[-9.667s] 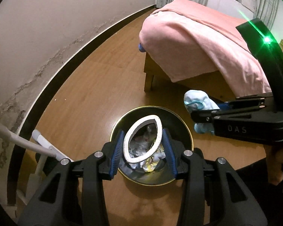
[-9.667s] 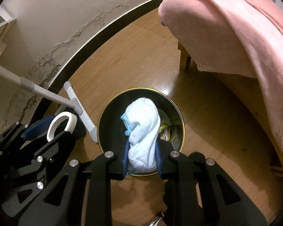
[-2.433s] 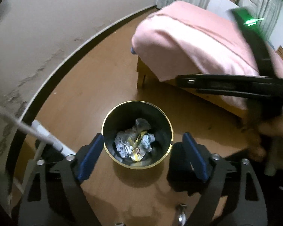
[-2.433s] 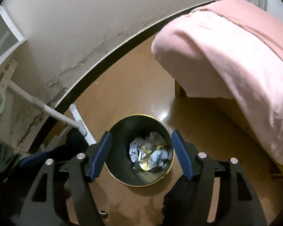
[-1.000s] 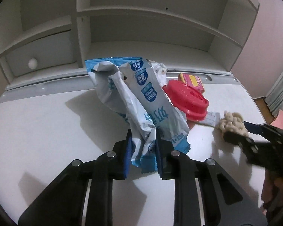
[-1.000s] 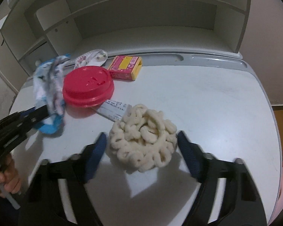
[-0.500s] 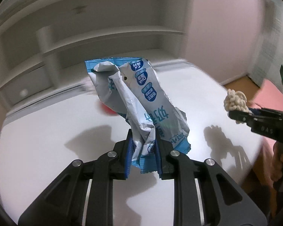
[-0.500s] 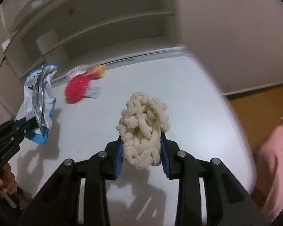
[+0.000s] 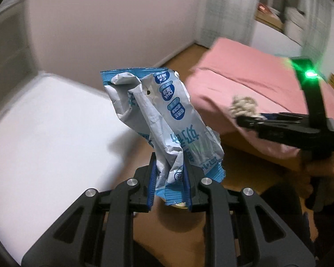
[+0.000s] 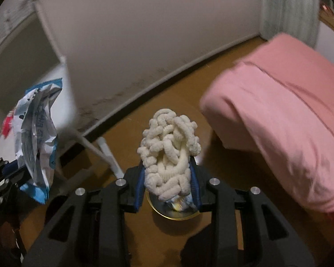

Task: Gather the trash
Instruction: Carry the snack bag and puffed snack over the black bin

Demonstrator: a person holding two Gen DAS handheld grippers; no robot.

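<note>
Crumpled blue-and-silver wrapper (image 9: pixel 164 120): clamped between the blue pads of the left gripper (image 9: pixel 169 185), lower end pinched, upper part standing up and fanning out above the fingers. Printed blue ovals and characters on its face. It hangs in the air over the corner of the white desk (image 9: pixel 44 133) and the wooden floor (image 9: pixel 180 57) beside it. In the right wrist view the same wrapper (image 10: pixel 36 142) shows at the left edge, nipped by the left gripper's black tips.

Cream knotted yarn bundle (image 10: pixel 170 153): squeezed between the blue pads of the right gripper (image 10: pixel 168 183), bulging above the fingers. The pads press on both its sides. In the left wrist view the bundle (image 9: pixel 245 106) shows at the tip of the right gripper (image 9: pixel 249 119), out to the right, with a green light on that gripper's body.

Directly below the yarn, a round bin with a gold rim (image 10: pixel 178 217) stands on the floor; crumpled foil and paper show inside it. Most of it is hidden by the gripper.

Further out: bed with a pink cover (image 10: pixel 289 120) to the right; a pale wall with a dark baseboard; white desk legs (image 10: pixel 104 151) to the left of the bin. Background is motion-blurred.
</note>
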